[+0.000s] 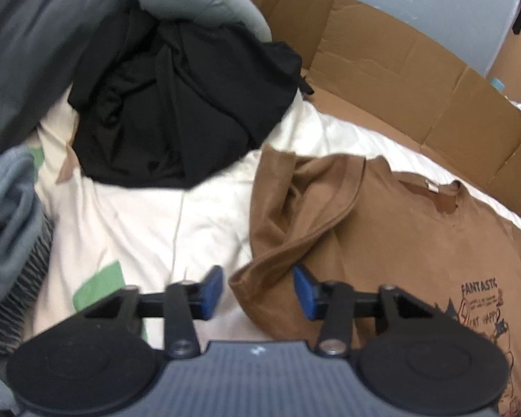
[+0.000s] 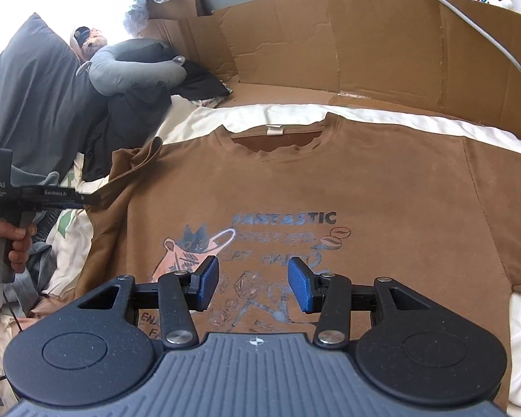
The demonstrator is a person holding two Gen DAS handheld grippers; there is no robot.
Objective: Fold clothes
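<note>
1 brown T-shirt [image 2: 347, 187] lies front-up on the bed [image 1: 149, 215], its printed chest facing the ceiling and its collar toward the cardboard [image 2: 382, 45] that lines the far side. By my reading the fold has barely begun: the body is spread nearly flat, the sleeve on the right-tongs side lies out smooth, while the other sleeve [image 1: 295, 208] is bunched and doubled over itself in soft ridges, so straightening or tucking that sleeve, then folding both sides and the length, all seems left to do. Left tongs [image 1: 258, 290] hover spread apart just over the hem edge of that rumpled sleeve, pinching nothing; right tongs [image 2: 253, 285] hang spread above the printed graphic, also holding nothing. A hand [image 2: 14, 243] grips the left tool's handle in the right wrist view. The shirt looks like matte cotton jersey with a ribbed neckline and a faded blue-and-pink print. Beyond it sits a crumpled black garment [image 1: 177, 104], limp and deeply creased, apparently still unfolded, beside a smooth grey neck pillow [image 2: 135, 66] and a dark grey pillow [image 2: 34, 97]. The sheet beneath is cream with green patches.
</note>
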